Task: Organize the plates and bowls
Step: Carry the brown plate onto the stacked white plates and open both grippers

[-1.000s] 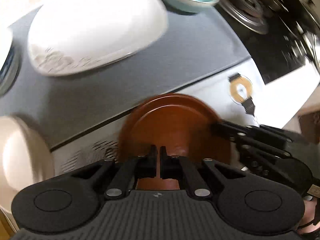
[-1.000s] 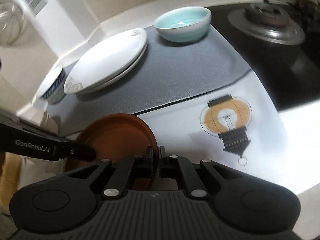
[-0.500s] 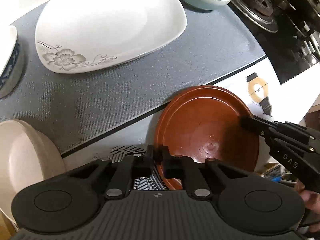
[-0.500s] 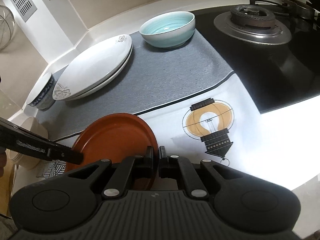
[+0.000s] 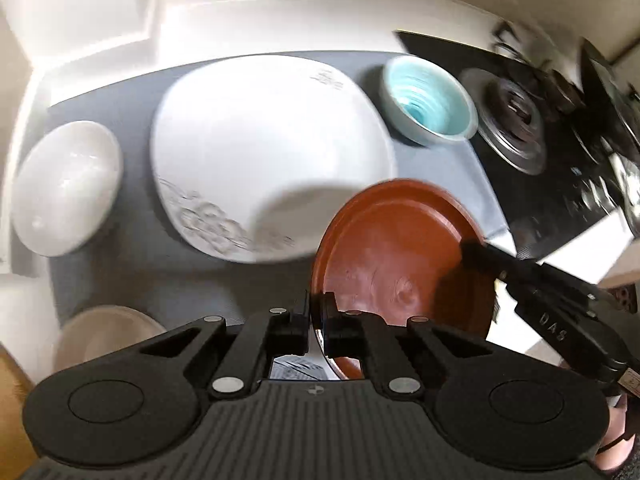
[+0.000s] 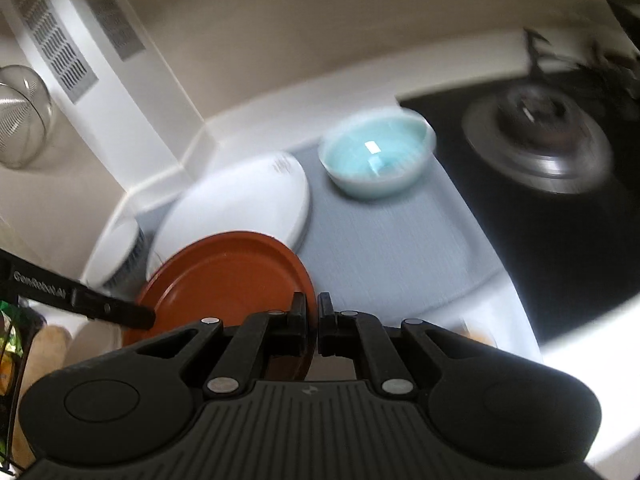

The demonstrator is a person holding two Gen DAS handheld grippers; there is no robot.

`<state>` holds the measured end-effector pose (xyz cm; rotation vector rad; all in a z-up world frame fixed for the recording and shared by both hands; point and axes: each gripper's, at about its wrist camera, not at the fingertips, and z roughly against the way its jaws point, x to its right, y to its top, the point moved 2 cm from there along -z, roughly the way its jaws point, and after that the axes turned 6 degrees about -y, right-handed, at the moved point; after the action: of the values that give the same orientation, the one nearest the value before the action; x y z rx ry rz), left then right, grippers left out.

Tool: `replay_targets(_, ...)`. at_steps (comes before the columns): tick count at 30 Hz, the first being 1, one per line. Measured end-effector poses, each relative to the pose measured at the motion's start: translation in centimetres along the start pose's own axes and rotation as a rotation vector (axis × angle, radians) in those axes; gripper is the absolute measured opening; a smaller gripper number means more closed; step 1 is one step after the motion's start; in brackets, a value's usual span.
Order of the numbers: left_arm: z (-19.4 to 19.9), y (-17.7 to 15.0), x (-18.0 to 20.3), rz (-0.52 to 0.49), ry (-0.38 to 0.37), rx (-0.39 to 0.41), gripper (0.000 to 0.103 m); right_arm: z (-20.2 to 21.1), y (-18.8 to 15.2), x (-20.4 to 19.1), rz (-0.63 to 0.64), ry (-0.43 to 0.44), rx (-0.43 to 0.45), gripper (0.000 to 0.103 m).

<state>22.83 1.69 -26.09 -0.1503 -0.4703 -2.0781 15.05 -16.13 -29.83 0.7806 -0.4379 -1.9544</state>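
Observation:
A brown plate [image 5: 400,248] is held in the air between both grippers, over the grey mat and the near edge of the white plates. My left gripper [image 5: 318,312] is shut on its left rim. My right gripper [image 6: 310,312] is shut on its right rim [image 6: 224,280]. Stacked white plates with a flower print [image 5: 260,152] lie on the grey mat [image 5: 132,240]. A turquoise bowl [image 5: 428,102] stands behind them to the right. A white bowl [image 5: 66,186] stands at the left. A beige bowl [image 5: 104,336] sits near the front left.
A black gas hob [image 5: 540,128] with burners lies to the right of the mat. A white wall and ledge [image 5: 200,4] run behind the dishes. A glass jar [image 6: 22,116] stands at far left in the right wrist view.
Both grippers have lifted the brown plate up off the counter and carried it back toward the white plates. The views now look down from higher.

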Motion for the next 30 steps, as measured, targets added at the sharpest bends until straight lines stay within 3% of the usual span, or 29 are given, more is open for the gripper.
replay_targets(8,-0.9,4.3,-2.7,0.042,0.123,0.115,0.007,-5.3,5.5,-3.7,0.064,0.022,0.049,0.007)
replay_targets(11,-1.7,5.6,-3.1,0.047,0.167,0.138,0.007,-7.6,6.3,-3.9,0.055,0.025,0.027,0.007)
replay_targets(22,-3.8,8.5,-5.6,0.085,0.210,0.175,0.007,-12.9,6.4,-4.7,0.123,-0.014,-0.013,0.007)
replay_targets(30,-4.4,8.5,-6.3,0.087,0.194,0.184,0.007,-13.7,5.8,-5.0,0.161,-0.032,-0.039,0.010)
